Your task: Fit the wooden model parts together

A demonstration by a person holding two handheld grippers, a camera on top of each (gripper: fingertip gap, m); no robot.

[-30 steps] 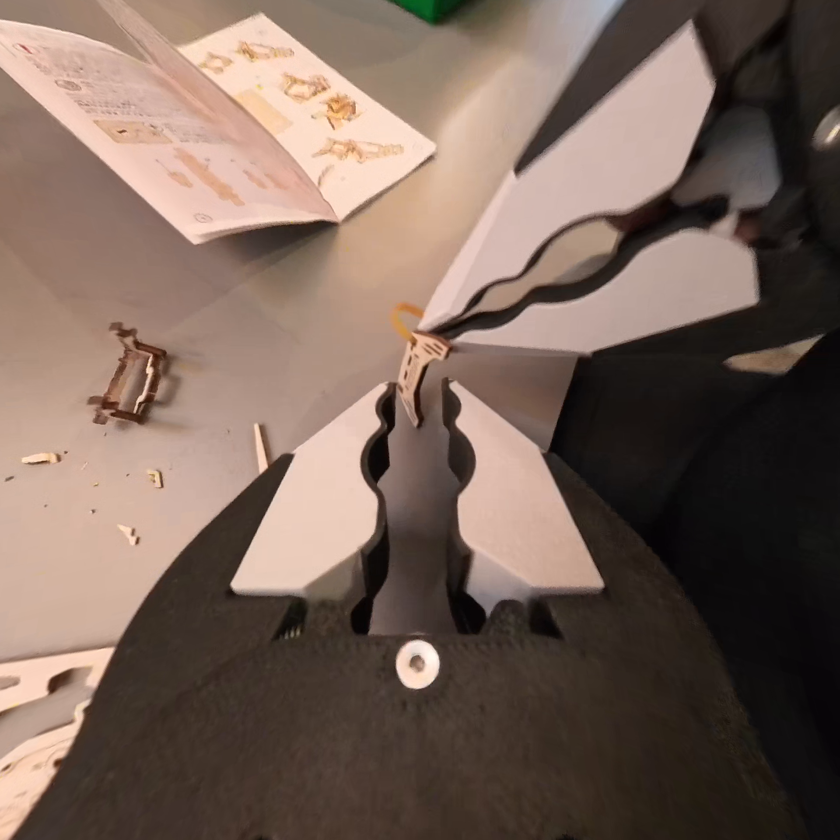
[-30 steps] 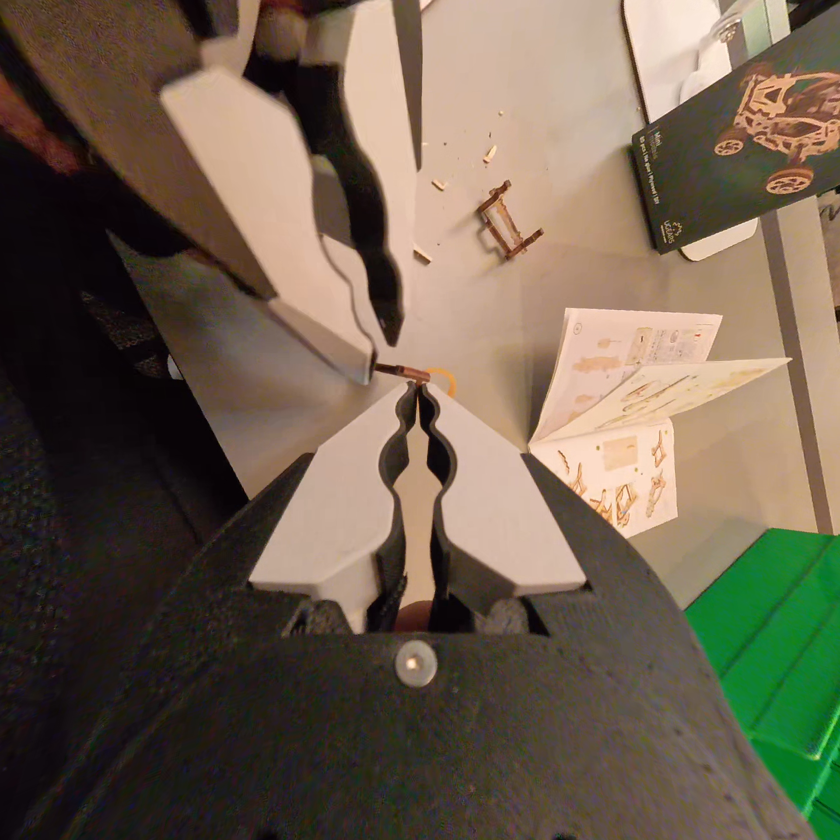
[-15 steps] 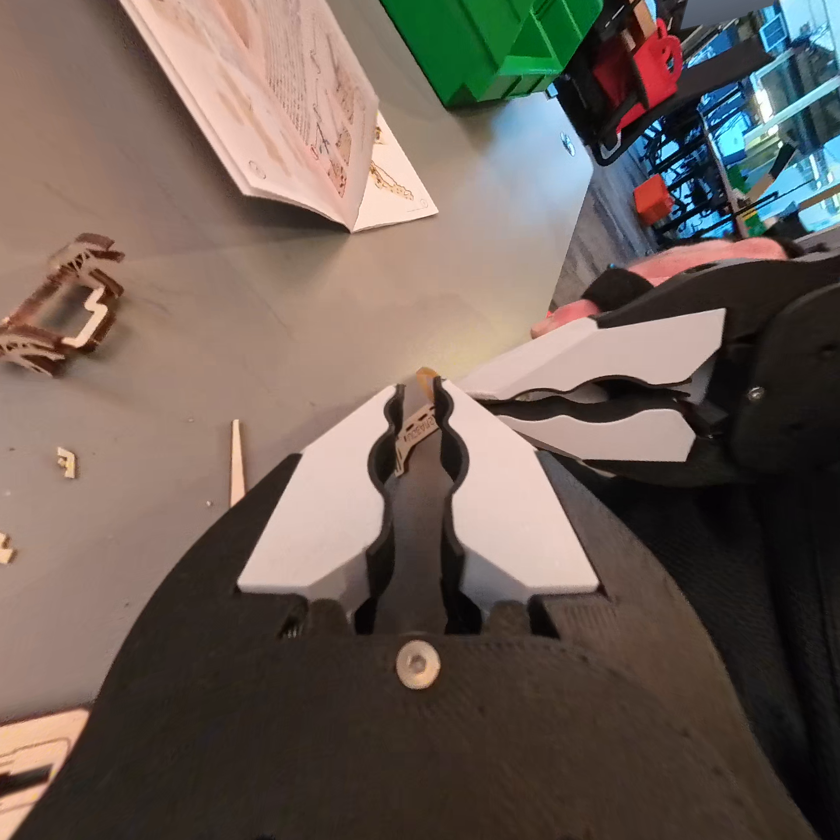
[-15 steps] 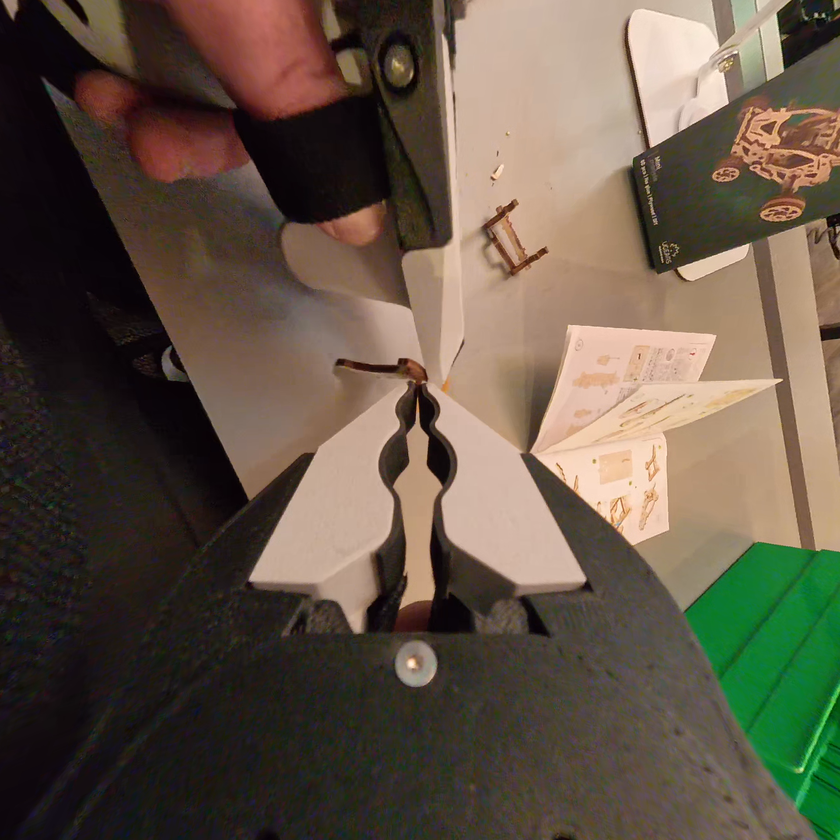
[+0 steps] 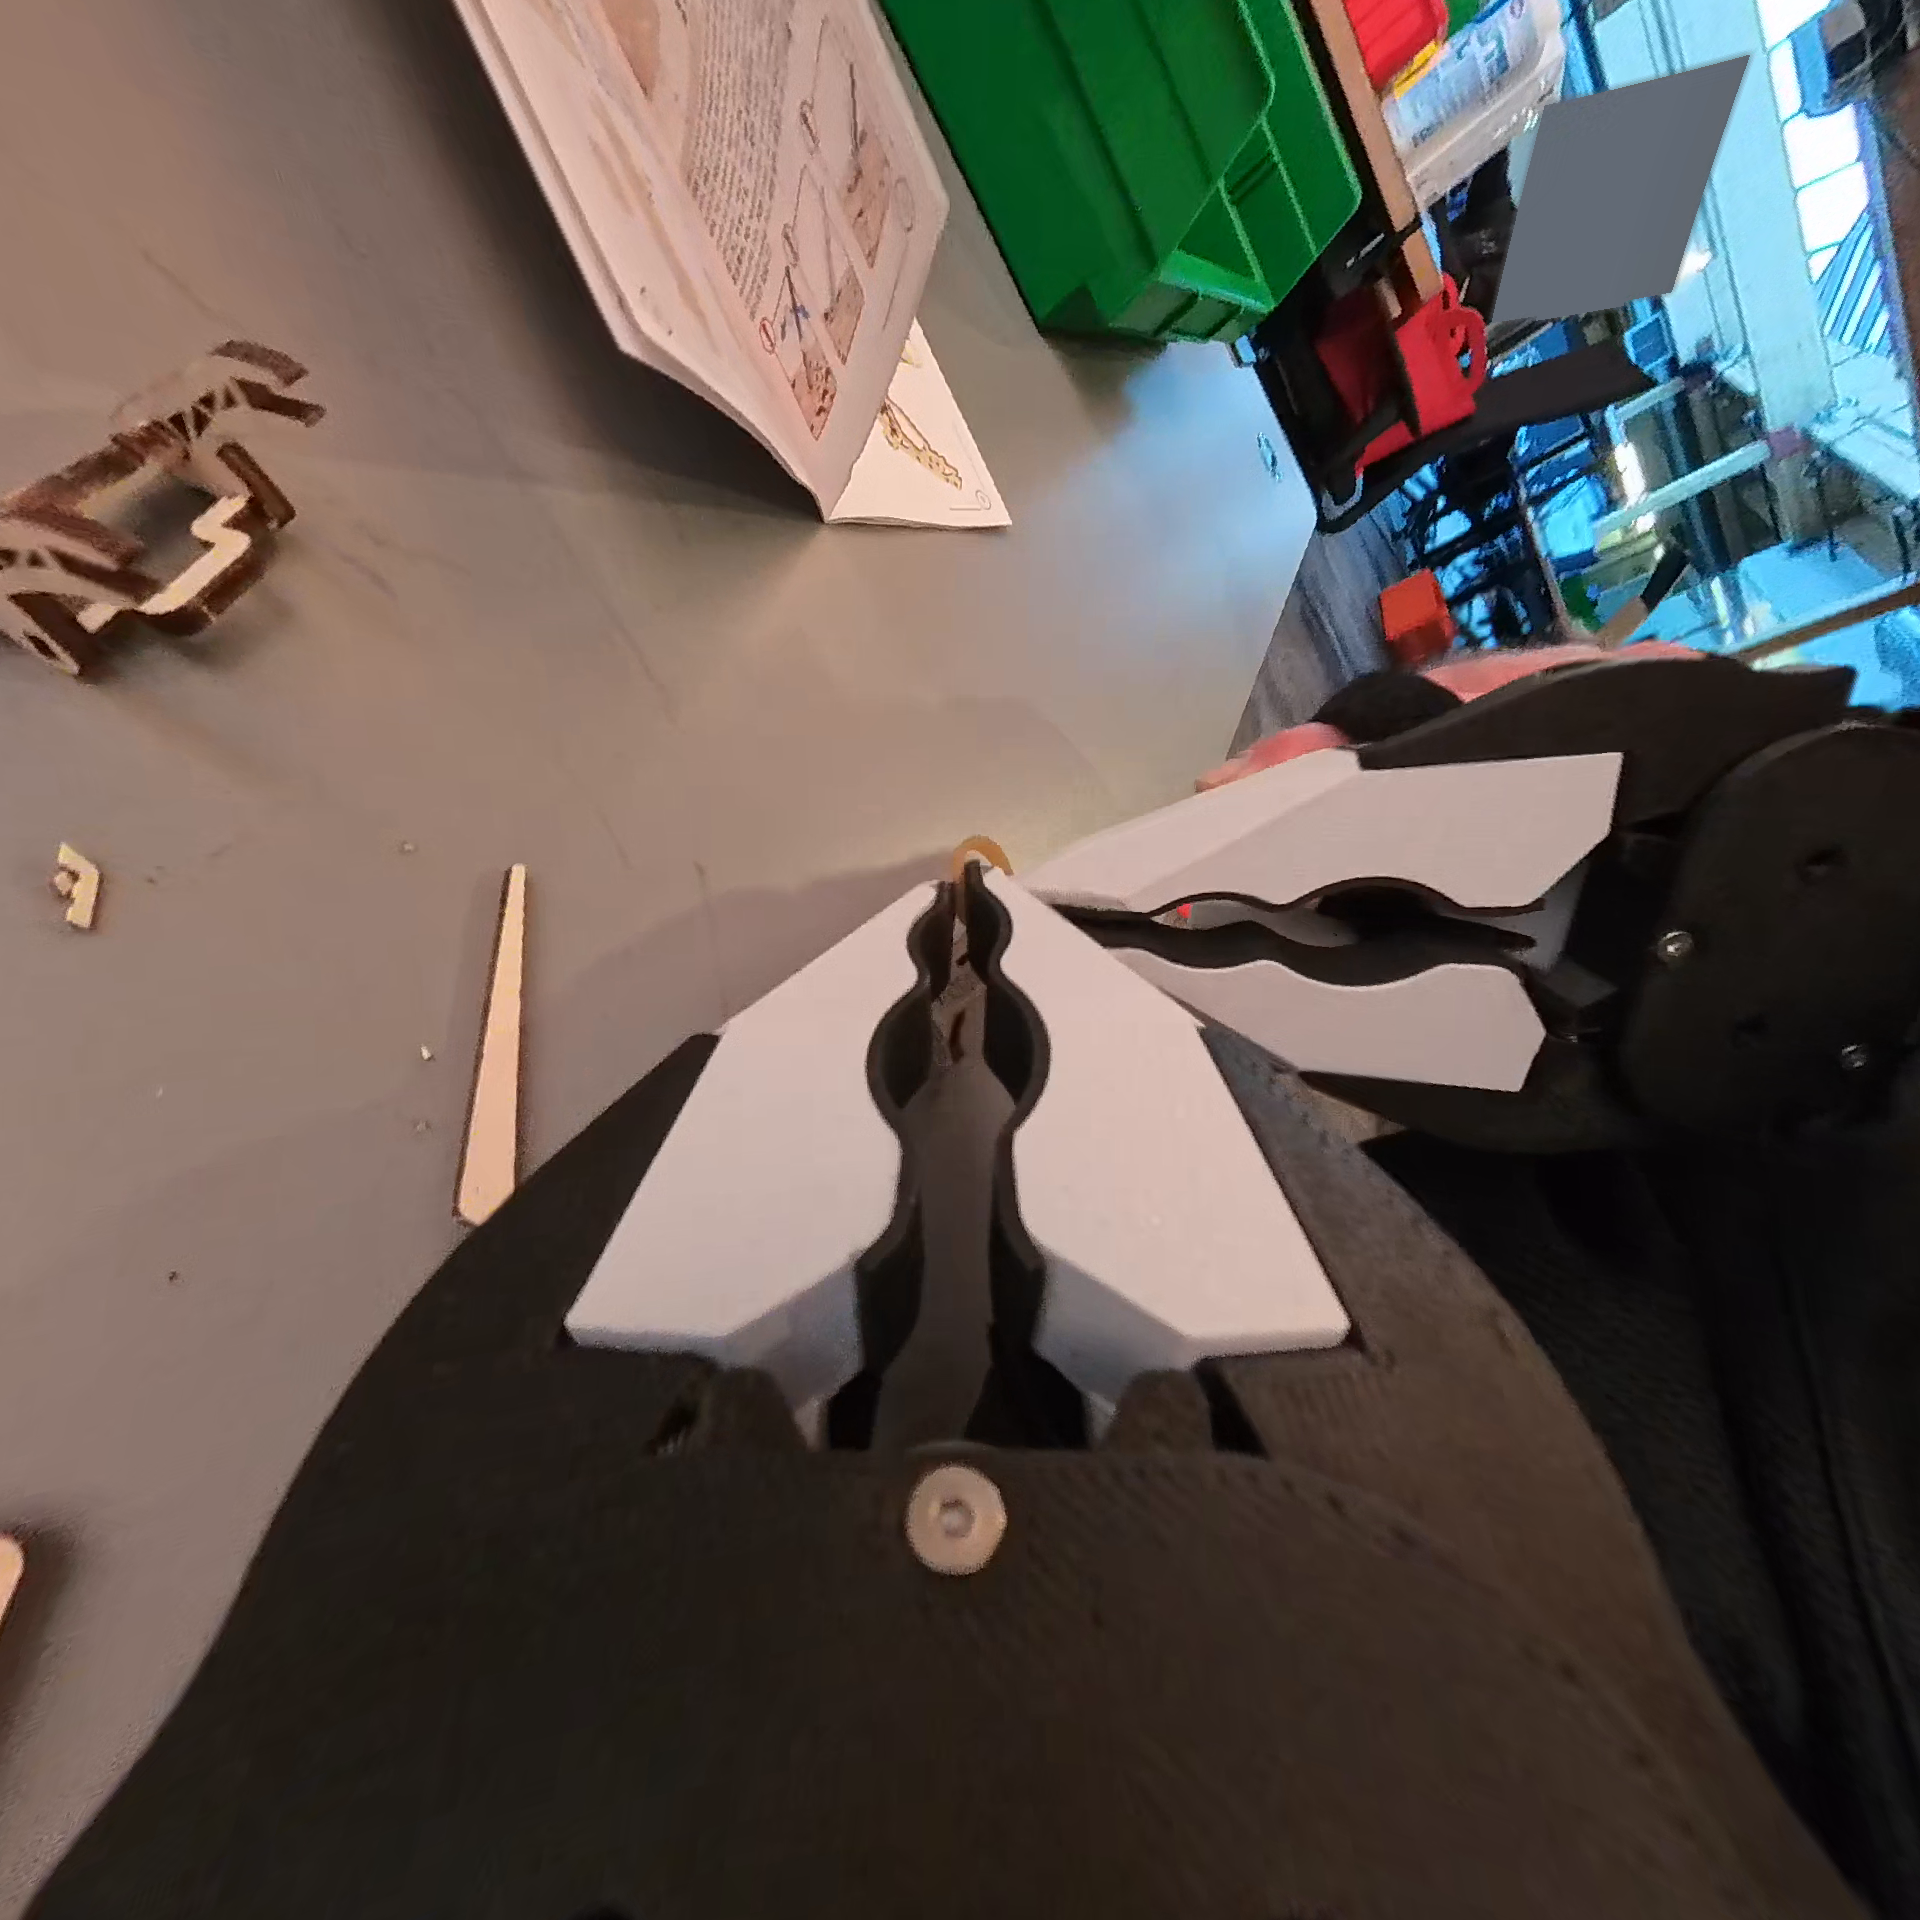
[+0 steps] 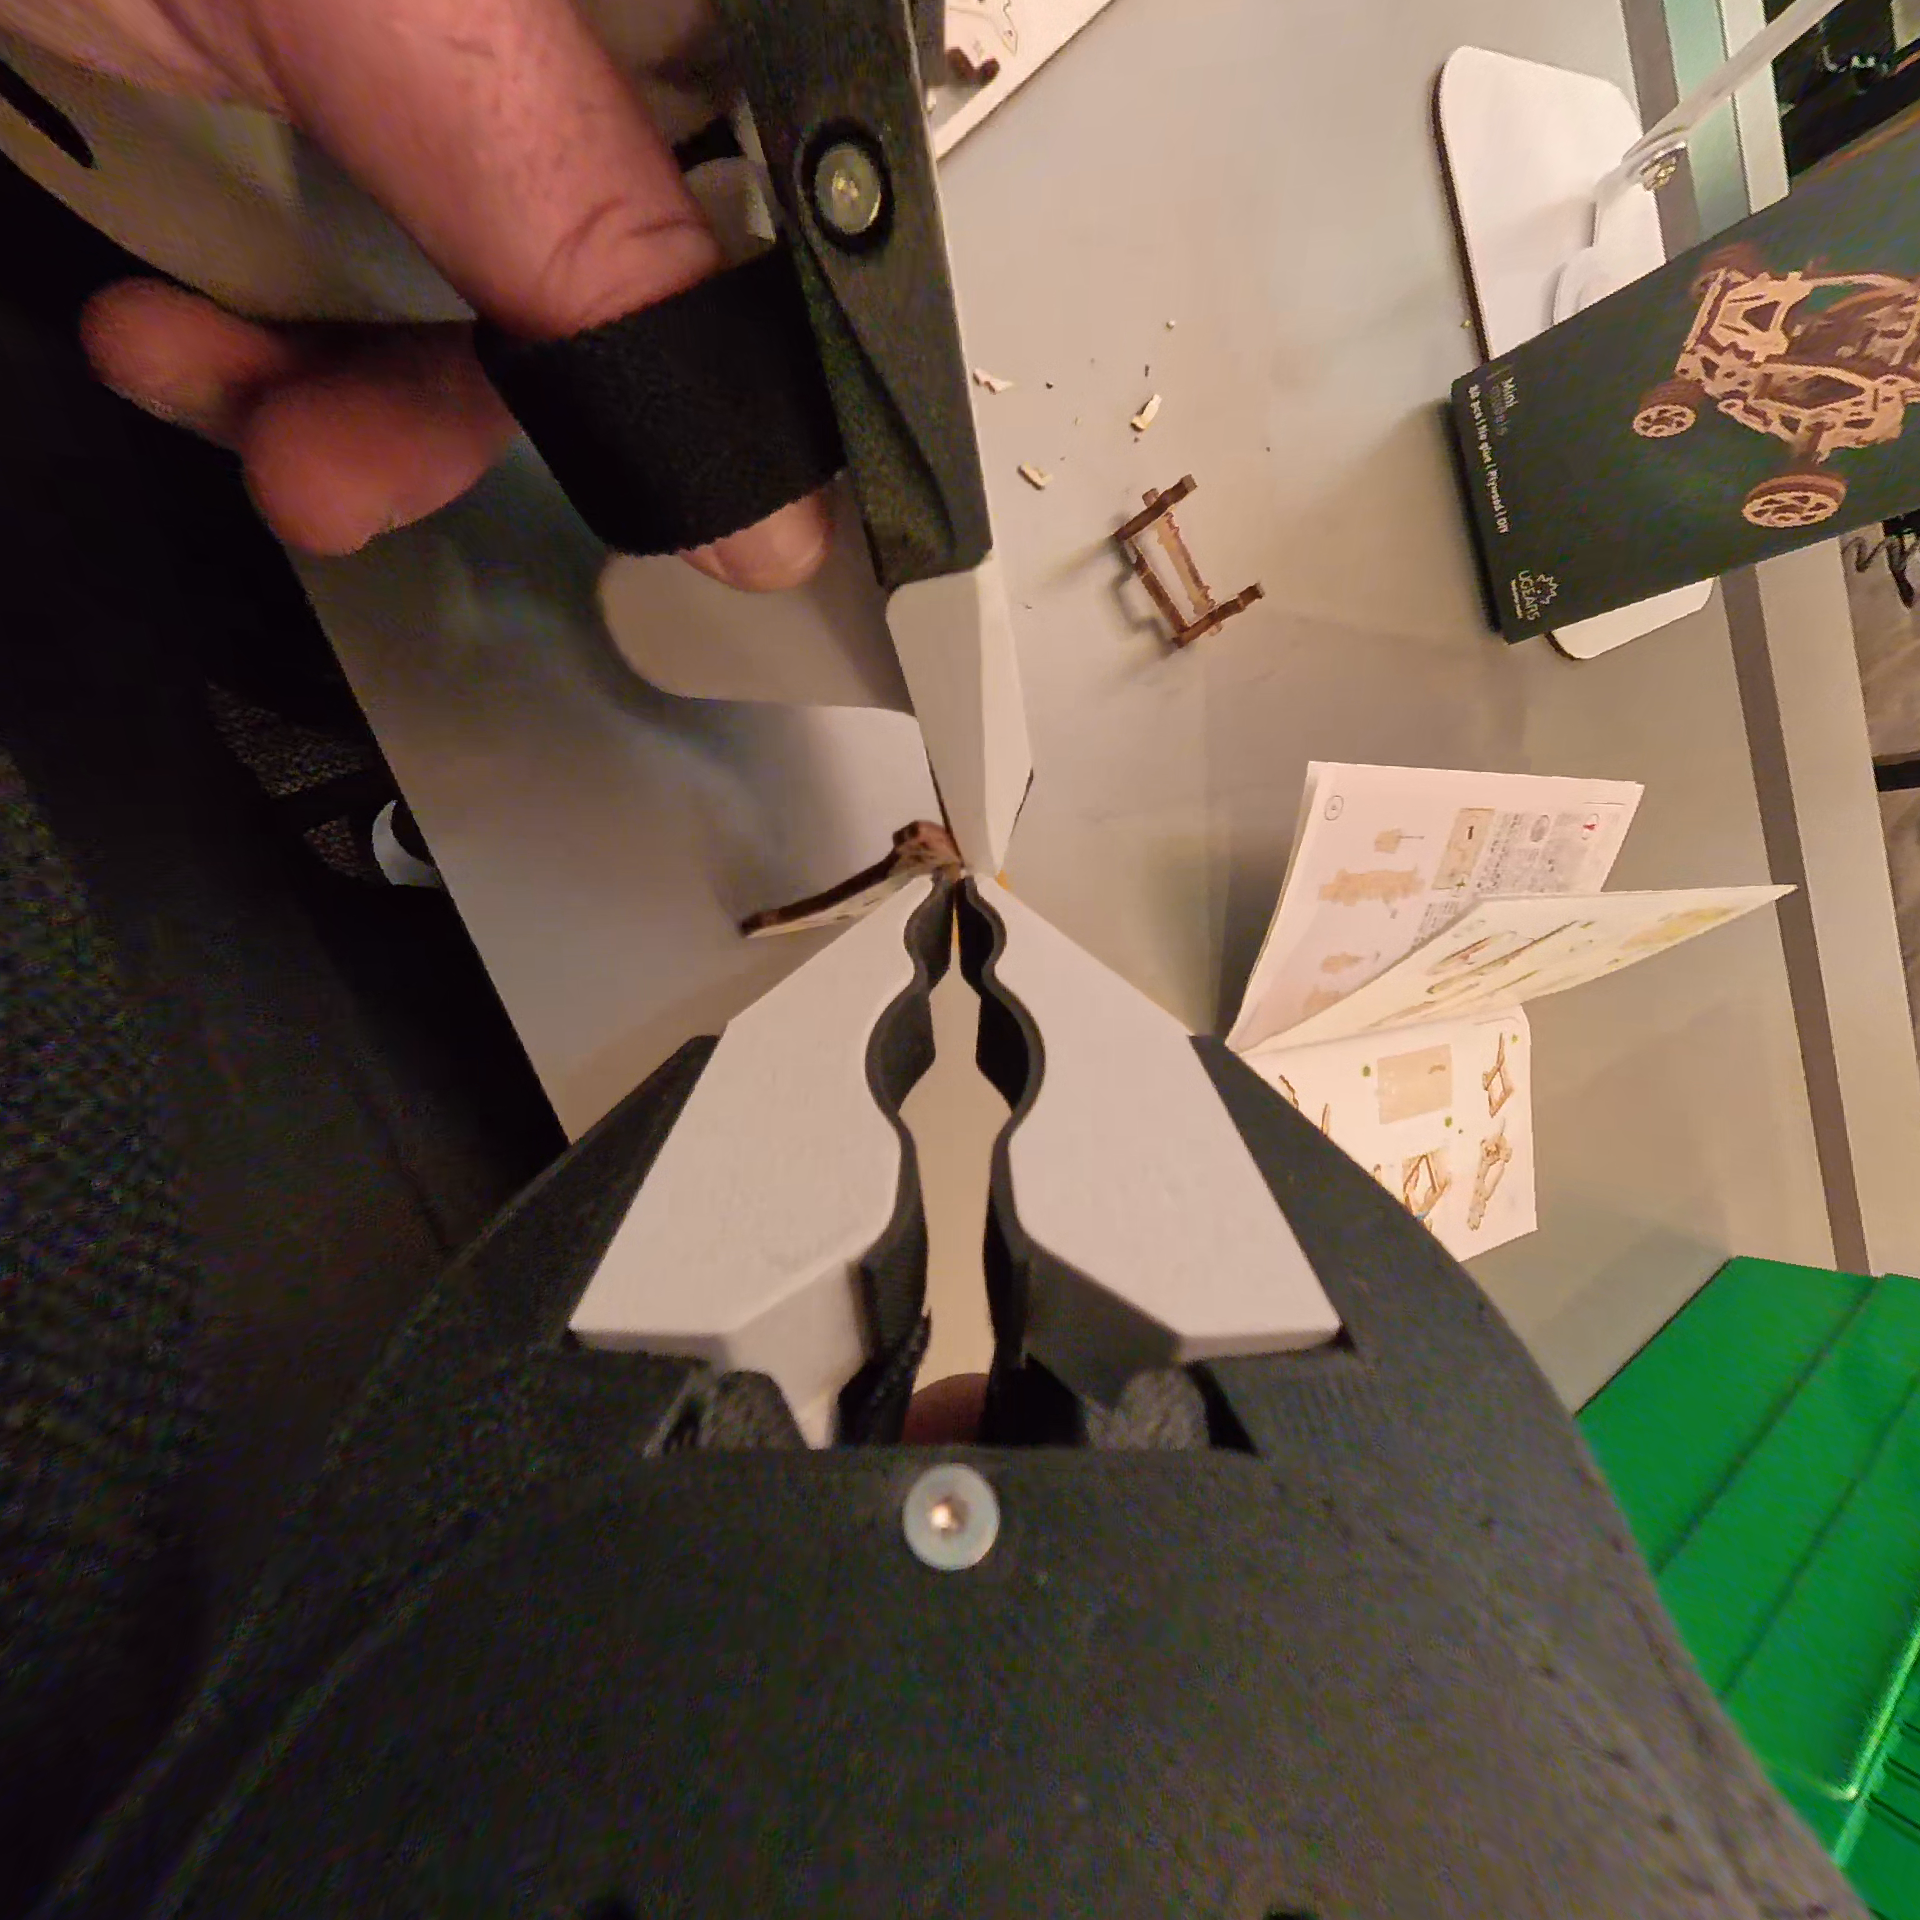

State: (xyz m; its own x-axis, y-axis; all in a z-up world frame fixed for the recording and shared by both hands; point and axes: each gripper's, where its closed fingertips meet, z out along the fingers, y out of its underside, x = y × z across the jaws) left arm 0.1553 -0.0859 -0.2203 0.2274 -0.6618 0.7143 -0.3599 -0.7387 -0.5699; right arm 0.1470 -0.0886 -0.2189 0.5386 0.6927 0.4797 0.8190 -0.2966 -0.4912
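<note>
Left wrist view, hidden: the left gripper (image 5: 961, 899) has its 2 fingertips drawn together on a thin wooden part (image 5: 958, 961); only a narrow sliver of it shows in the slot between the dark pads, so its outline is hard to make out.
Left wrist view, band: a small orange rubber band (image 5: 980, 852) curls up just past the fingertips; where it attaches cannot be told.
Left wrist view, cut off: a wooden frame assembly (image 5: 156, 520) lies far left on the grey table (image 5: 623, 675), blurred and clipped by the picture's edge.
Right wrist view, hidden: the right gripper (image 6: 954, 894) has its tips closed; a thin yellow-orange line shows in the slit, and it cannot be told what, if anything, they pinch.
Right wrist view, part: the wooden part juts out to the left of the tips, its far end brown and scorched, its near end covered by the right gripper's left finger (image 6: 790, 1122).
Right wrist view, other gripper: the left gripper comes down from above, edge-on, its pale fingers meeting on the part just beyond the right tips; a hand (image 6: 447, 260) with a black strap holds it.
Place of part: in the air above the table's near edge, between both sets of tips.
Background: an open instruction booklet (image 6: 1455, 935) lies to the right, a dark box (image 6: 1714, 416) farther off.
</note>
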